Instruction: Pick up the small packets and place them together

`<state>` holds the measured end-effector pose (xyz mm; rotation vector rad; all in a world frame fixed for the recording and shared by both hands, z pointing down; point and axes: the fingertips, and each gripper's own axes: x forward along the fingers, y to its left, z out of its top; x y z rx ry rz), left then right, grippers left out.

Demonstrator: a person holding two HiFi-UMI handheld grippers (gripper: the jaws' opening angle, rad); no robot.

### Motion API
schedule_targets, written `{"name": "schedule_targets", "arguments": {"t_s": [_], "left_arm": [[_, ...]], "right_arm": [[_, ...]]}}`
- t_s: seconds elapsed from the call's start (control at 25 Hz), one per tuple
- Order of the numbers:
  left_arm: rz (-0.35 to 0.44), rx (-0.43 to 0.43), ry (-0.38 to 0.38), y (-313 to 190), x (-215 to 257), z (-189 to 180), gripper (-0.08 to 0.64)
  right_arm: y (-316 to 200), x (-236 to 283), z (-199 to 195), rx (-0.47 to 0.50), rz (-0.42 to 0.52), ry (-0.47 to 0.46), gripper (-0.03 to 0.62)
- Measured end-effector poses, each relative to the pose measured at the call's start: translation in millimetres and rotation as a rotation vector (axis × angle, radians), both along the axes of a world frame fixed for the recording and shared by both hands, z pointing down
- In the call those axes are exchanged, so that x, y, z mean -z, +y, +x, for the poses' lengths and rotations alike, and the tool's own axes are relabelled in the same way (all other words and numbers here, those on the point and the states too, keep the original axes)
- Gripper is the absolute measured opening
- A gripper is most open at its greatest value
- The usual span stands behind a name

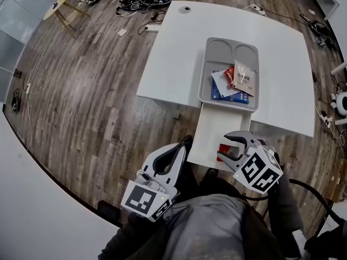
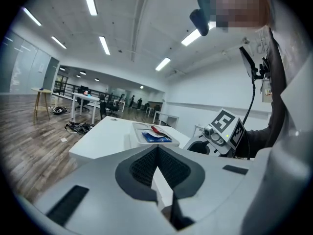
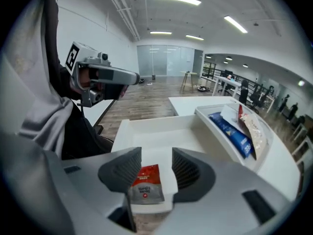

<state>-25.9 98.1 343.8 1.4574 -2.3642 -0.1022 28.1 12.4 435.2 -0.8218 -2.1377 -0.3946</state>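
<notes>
Nearest the person, the left gripper point(image 1: 181, 145) is held over the wood floor point(image 1: 81, 80), left of the white ledge point(image 1: 209, 134). Its jaws are pressed together at the tips, with nothing between them. To the right, the right gripper point(image 1: 225, 147) is tilted downward over the near end of the white ledge. Its jaws are spread apart. A red-and-gray packet point(image 3: 145, 182) lies flat on the ledge, close to its near edge, in the gap between the two jaws. Neither pad presses on it. The ledge projects from the near edge of the white table point(image 1: 173, 53). Just beyond the ledge, a gray tray point(image 1: 205, 75) sits on the table near its near edge. Four packets are gathered in the tray's large near compartment. A blue packet point(image 1: 225, 95) lies nearest. A white packet point(image 1: 221, 82) overlaps it. A small red packet point(image 1: 229, 76) and a pale printed packet point(image 1: 244, 77) rest on top toward the right. The two smaller far compartments of the tray hold nothing. Beyond the far side of the table, a tangle of cables point(image 1: 143, 1) lies on the floor.
</notes>
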Motion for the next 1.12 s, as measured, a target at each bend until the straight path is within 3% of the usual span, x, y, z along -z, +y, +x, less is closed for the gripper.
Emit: {"name": "schedule_targets", "arguments": {"t_s": [0.48, 0.6, 0.72, 0.88, 1.12], "left_arm": [[0.022, 0.020, 0.010, 7.7, -6.9, -14.1, -0.012], [0.029, 0.022, 0.013, 7.2, -12.0, -20.8, -0.012], [0.037, 0.021, 0.014, 6.8, -14.6, -26.8, -0.012], [0.053, 0.031, 0.007, 7.5, -14.2, -34.3, -0.012], [0.102, 0.069, 0.017, 5.8, -19.4, -42.9, -0.012]], "right_arm": [[6.8, -31.1, 13.8, 0.180, 0.208, 0.115, 0.195], [4.8, -35.7, 14.9, 0.232, 0.297, 0.137, 0.195], [6.1, -40.5, 14.1, 0.305, 0.406, 0.143, 0.195], [13.8, -47.9, 15.5, 0.432, 0.483, 0.171, 0.193], [14.6, -58.5, 16.9, 0.602, 0.519, 0.266, 0.193]]}}
